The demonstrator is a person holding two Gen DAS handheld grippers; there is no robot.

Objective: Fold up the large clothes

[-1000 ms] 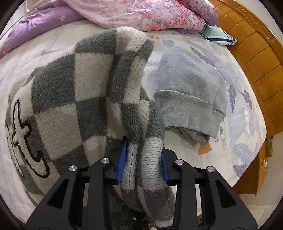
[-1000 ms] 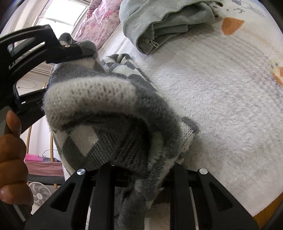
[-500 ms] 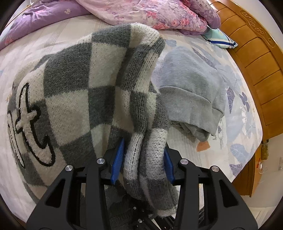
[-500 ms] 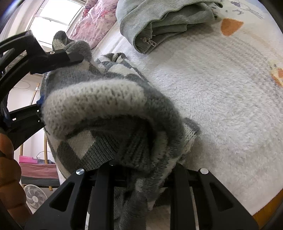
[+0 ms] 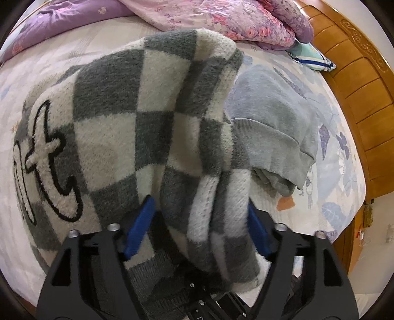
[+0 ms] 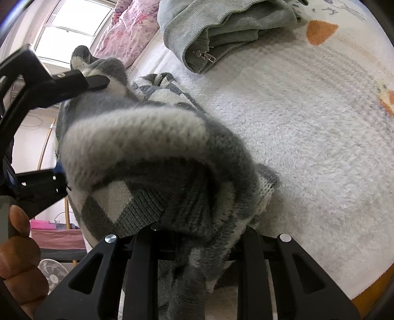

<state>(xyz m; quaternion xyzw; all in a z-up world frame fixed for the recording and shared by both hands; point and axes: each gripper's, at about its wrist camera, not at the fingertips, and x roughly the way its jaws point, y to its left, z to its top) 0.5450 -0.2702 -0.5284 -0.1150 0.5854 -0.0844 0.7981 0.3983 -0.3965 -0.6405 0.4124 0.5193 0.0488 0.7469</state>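
Observation:
A grey and cream checkered knit sweater (image 5: pixel 128 128) with a black-outlined cross motif lies on the bed and bulges up toward both cameras. My left gripper (image 5: pixel 199 221) has its blue-padded jaws spread wide, with a thick fold of the sweater hanging loosely between them. My right gripper (image 6: pixel 199 236) is shut on a bunched fold of the same sweater (image 6: pixel 152 152), held above the white fleece bed cover (image 6: pixel 307 147). The left gripper's black fingers (image 6: pixel 73 81) show at the left of the right wrist view, on either side of the sweater.
A folded grey zip hoodie (image 5: pixel 273 128) lies right of the sweater; it also shows in the right wrist view (image 6: pixel 221 29). A pink and purple floral quilt (image 5: pixel 209 19) is piled at the back. A wooden bed frame (image 5: pixel 357 86) runs along the right. A fan (image 6: pixel 53 273) stands beside the bed.
The left gripper's jaws have spread apart around the sweater fold. The sweater has been carried forward over the bed, and now covers more of the grey hoodie.

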